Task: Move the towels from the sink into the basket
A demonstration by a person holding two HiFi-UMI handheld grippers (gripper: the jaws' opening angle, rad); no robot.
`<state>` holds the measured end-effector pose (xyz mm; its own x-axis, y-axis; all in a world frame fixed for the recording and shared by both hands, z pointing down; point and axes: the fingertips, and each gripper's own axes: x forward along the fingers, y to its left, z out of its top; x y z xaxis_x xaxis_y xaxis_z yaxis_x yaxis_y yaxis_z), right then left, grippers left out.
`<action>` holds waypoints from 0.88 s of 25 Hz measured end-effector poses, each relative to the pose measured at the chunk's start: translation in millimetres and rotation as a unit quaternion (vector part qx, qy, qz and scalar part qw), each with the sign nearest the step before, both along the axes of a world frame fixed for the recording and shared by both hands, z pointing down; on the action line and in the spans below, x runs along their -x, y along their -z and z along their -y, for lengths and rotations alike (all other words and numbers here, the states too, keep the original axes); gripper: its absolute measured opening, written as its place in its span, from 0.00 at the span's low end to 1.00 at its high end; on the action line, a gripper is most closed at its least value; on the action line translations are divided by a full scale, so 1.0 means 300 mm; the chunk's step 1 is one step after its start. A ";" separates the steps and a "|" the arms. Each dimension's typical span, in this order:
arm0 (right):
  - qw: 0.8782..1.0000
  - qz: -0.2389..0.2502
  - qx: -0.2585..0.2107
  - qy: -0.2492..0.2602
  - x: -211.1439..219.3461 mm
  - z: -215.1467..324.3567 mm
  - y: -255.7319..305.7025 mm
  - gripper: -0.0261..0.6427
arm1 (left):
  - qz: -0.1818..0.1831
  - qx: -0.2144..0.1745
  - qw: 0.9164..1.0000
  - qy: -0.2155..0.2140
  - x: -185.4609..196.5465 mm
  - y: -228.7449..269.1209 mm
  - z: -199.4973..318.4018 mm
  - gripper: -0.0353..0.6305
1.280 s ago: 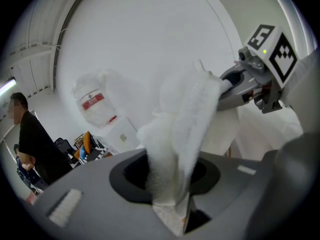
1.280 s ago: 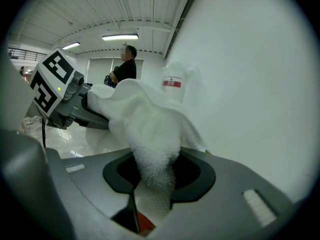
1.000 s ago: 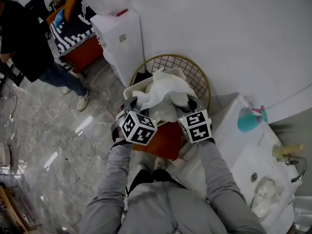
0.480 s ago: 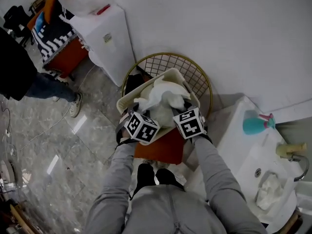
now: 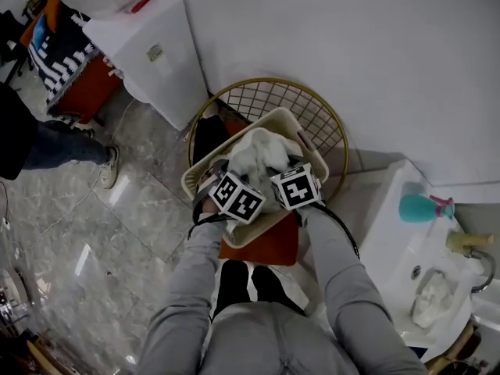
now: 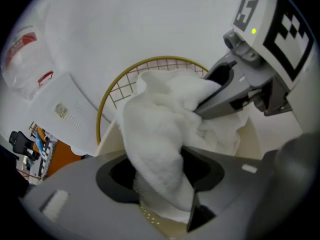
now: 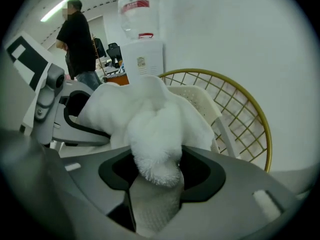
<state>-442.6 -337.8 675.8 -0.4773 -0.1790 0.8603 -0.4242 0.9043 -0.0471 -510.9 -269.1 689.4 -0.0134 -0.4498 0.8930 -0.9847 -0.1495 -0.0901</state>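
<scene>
The left gripper (image 6: pixel 160 178) is opening its jaws. The white towel (image 5: pixel 258 151) hangs loose between them. The towel sits in the cream basket (image 5: pixel 311 143). The right gripper (image 7: pixel 156 176) is opening too, with a lump of that towel between its jaws. Far right, another towel (image 5: pixel 432 301) lies in the sink (image 5: pixel 397 233).

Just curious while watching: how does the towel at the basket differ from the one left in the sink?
The basket towel is a puffed heap between the left gripper and right gripper, whose jaws are opening; the sink towel lies untouched. The basket towel looks bulky; the sink towel looks small and crumpled. Both are white.
</scene>
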 end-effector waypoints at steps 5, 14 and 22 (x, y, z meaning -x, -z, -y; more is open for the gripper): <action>1.000 0.002 0.009 -0.015 0.004 0.014 -0.030 0.38 | -0.028 -0.002 1.000 0.001 0.022 -0.020 0.003 0.51; 1.000 0.010 -0.009 -0.019 -0.020 0.038 0.063 0.43 | -0.049 -0.008 0.999 -0.006 0.017 0.051 -0.022 0.60; 0.995 0.072 -0.043 -0.062 -0.050 0.018 0.246 0.43 | -0.042 -0.058 0.997 0.001 0.026 0.213 -0.064 0.61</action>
